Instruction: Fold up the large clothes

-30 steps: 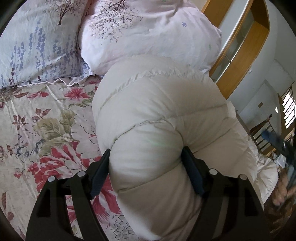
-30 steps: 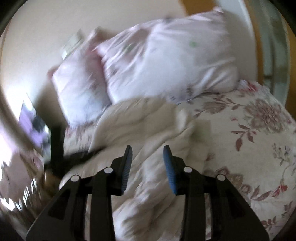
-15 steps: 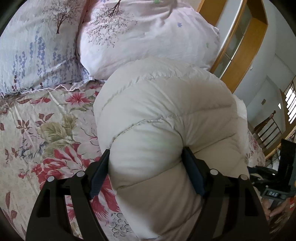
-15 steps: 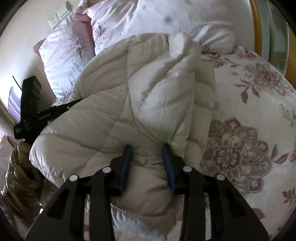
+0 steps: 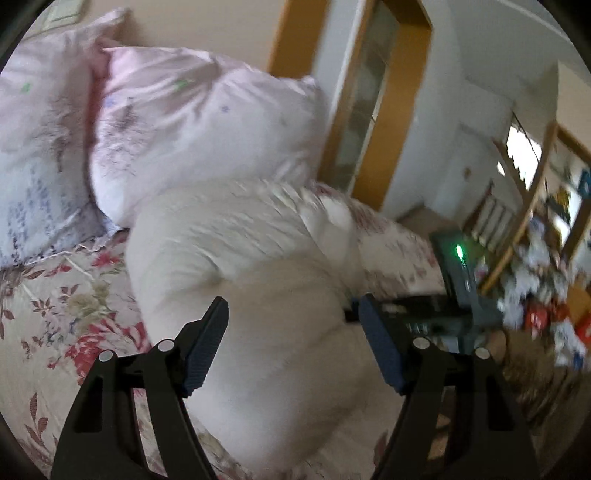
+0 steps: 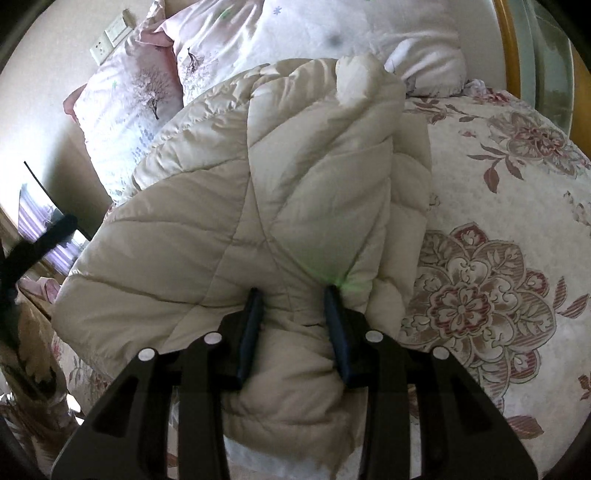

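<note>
A cream quilted down coat [image 6: 266, 206] lies bunched on a floral bedspread [image 6: 509, 258]. My right gripper [image 6: 293, 295] is shut on a thick fold of the coat at its near edge. In the left wrist view the coat [image 5: 258, 280] shows as a puffy roll. My left gripper [image 5: 291, 314] stands wide open, its blue pads apart from the fabric, with the coat bulging between and beyond them. The right gripper's body with a green light [image 5: 458, 273] shows at the right of that view.
Two pink floral pillows [image 6: 147, 85] and a white one [image 6: 332, 33] lie at the bed's head. A wooden door frame [image 5: 402, 122] and a cluttered shelf stand to the right. Wall sockets [image 6: 110, 37] are above the pillows.
My left gripper has let go of the coat and pulled back, and its view swung right and blurred. My right gripper stays shut on the coat fold.
</note>
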